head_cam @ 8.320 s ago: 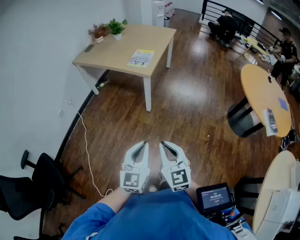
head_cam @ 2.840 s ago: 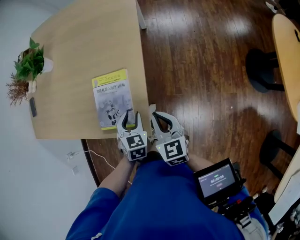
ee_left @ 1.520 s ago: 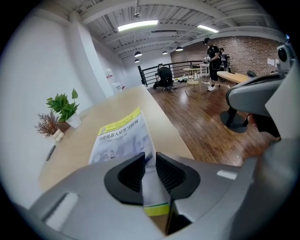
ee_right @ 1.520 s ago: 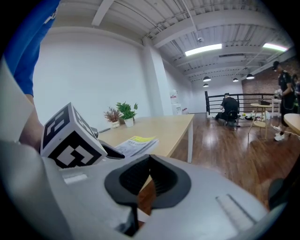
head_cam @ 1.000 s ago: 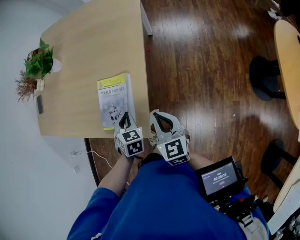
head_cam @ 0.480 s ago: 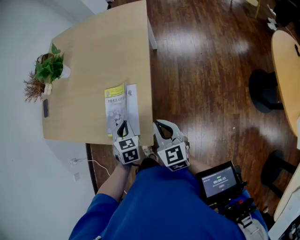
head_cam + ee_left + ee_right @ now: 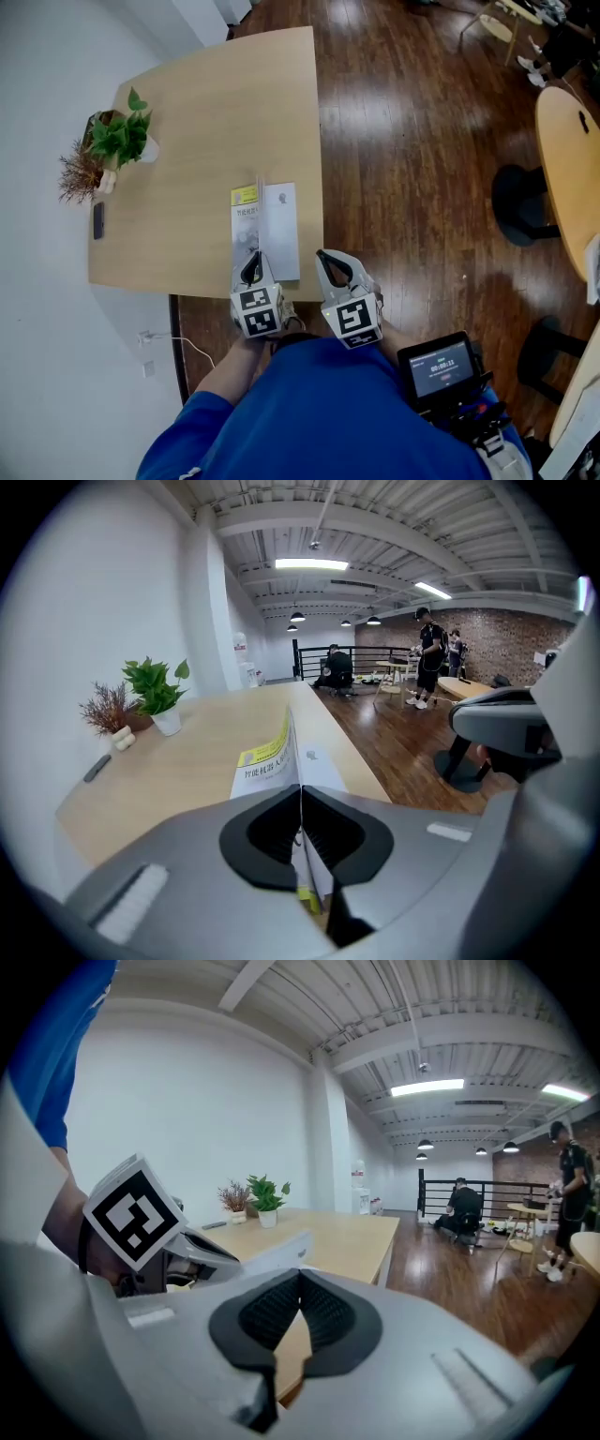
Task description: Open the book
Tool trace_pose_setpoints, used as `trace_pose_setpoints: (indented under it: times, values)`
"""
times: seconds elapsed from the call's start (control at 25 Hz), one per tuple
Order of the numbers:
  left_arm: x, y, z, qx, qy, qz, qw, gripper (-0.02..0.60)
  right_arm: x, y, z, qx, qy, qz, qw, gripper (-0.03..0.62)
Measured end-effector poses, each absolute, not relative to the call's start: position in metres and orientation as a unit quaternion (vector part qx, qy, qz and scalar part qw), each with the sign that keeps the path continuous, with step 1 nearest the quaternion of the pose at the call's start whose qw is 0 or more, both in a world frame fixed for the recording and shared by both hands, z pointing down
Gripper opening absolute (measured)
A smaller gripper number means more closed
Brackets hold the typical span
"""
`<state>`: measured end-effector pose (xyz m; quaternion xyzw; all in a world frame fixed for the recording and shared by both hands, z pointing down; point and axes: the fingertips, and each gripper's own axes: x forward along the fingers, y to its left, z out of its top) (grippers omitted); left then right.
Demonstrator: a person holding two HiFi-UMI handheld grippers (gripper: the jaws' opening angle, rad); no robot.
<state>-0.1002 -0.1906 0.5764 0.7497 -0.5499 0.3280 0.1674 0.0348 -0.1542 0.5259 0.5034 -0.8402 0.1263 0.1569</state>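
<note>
Wooden floor runs right of the pale table (image 7: 206, 122); from my head view the book (image 7: 281, 234) lies at its near right edge, my left gripper (image 7: 251, 262) at the book's near end and my right gripper (image 7: 326, 258) just beside it by the table's corner. Along my left gripper, the jaws pinch the yellow cover (image 7: 272, 757), which stands nearly on edge over a white page (image 7: 323, 766). Along my right gripper, the jaws meet on nothing, the table beyond.
</note>
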Motion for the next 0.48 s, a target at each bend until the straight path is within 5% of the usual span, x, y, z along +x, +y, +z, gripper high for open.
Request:
trace_pose_setpoints:
  times: [0.48]
  values:
    - [-0.158, -0.200, 0.567, 0.772, -0.533, 0.290, 0.192, 0.012, -0.015, -0.170, 0.510, 0.526, -0.828, 0.101, 0.169, 0.003]
